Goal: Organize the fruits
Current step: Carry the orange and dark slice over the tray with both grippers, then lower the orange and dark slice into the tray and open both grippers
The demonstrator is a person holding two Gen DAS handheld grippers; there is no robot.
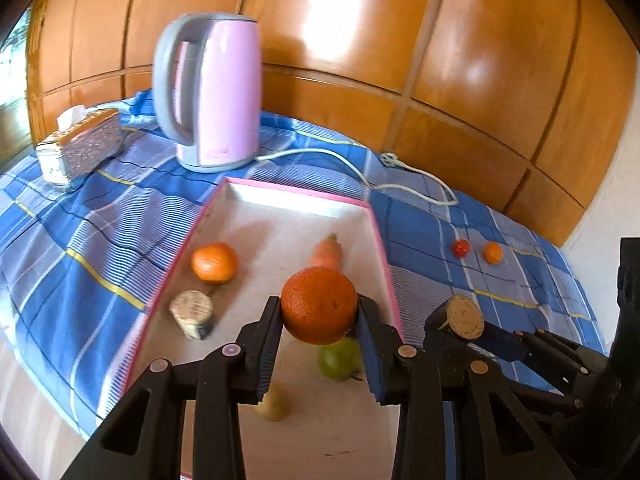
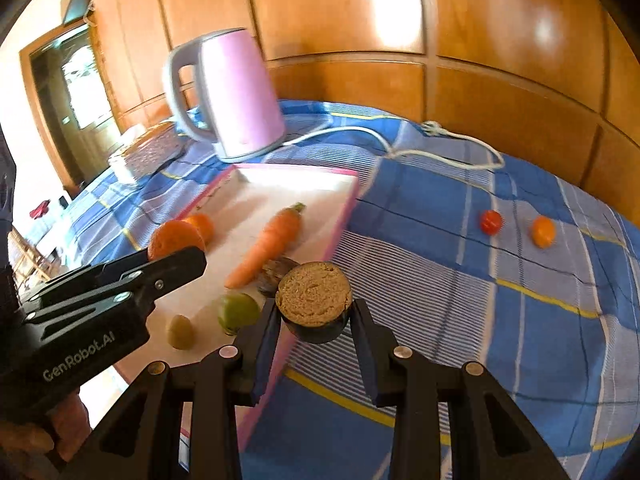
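My left gripper is shut on an orange and holds it above the pink-rimmed white tray. In the tray lie a second orange, a carrot, a green fruit, a small yellowish fruit and a cut piece with a pale face. My right gripper is shut on a dark-skinned cut piece with a brown face, held over the tray's right rim. A red tomato and a small orange fruit lie on the cloth to the right.
A pink kettle stands behind the tray, its white cord trailing right over the blue checked cloth. A tissue box sits at the far left. Wooden panels close off the back.
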